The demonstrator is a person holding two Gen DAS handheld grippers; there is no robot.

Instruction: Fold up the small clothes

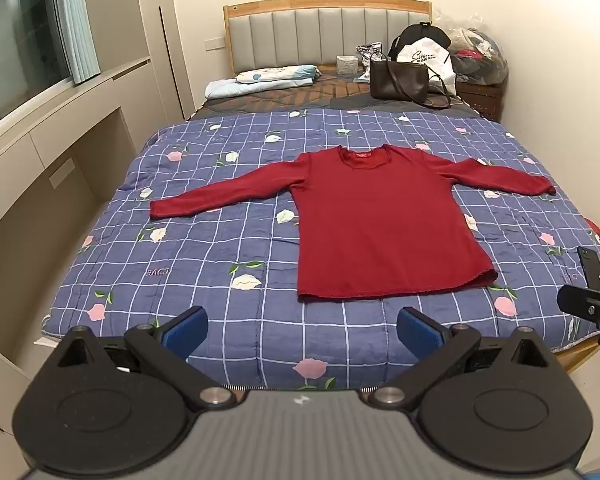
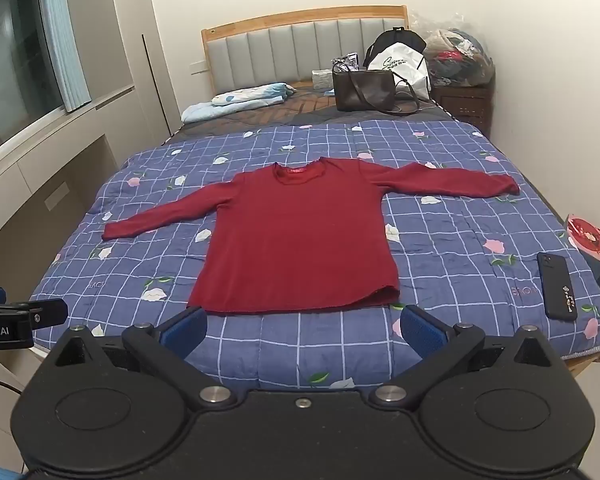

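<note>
Left gripper (image 1: 302, 330): jaws wide apart, empty, hovering at foot of bed. Right gripper (image 2: 303, 330): same, wide apart, touching nothing. Red long-sleeved top (image 1: 380, 224) flat at frame centre, sleeves spread, on blue checked floral quilt (image 1: 204, 248). Black phone (image 2: 558, 286) lower right on quilt. Brown handbag (image 2: 364, 90) near headboard, top of frame.

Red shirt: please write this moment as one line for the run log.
red shirt: flat, sleeves spread, unfolded | left gripper: open | right gripper: open | phone: on quilt
</note>
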